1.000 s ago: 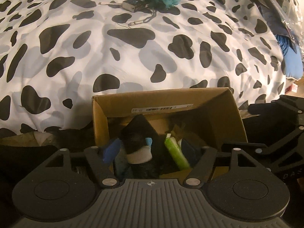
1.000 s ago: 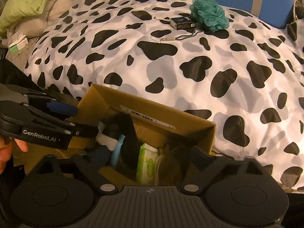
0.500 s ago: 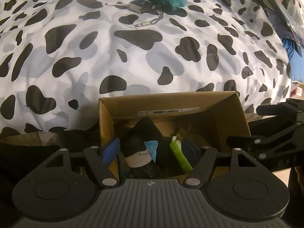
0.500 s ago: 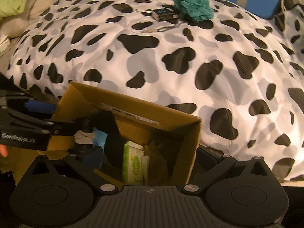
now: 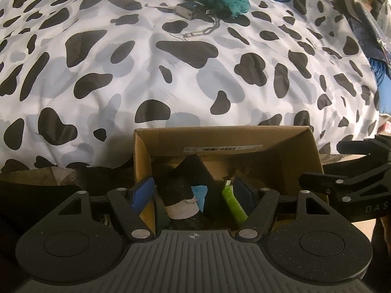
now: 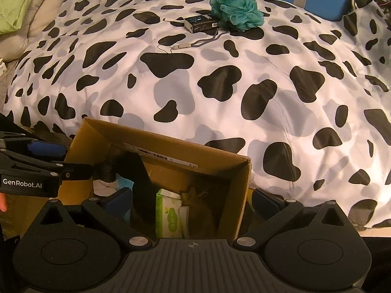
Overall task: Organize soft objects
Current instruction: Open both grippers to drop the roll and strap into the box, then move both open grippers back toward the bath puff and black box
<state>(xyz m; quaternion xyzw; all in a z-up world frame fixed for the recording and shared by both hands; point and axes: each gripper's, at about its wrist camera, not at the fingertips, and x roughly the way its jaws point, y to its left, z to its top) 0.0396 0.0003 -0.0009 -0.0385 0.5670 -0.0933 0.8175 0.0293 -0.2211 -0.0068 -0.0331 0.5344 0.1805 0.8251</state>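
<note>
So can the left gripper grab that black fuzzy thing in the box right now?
Probably yes. The left gripper hangs open over the cardboard box, and the black fuzzy thing sits between its fingers with nothing covering it. The green pack crowds one side.

duvet [image 6: 220, 92] white, black spots | loofah [image 6: 235, 8] teal | box [image 6: 234, 171] brown

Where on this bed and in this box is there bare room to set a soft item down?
Free: the wide stretch of cow-print duvet between the cardboard box and the teal bath pouf. Crowded: the far patch, where the pouf, a small black box and a cord sit together. The cardboard box is packed.
</note>
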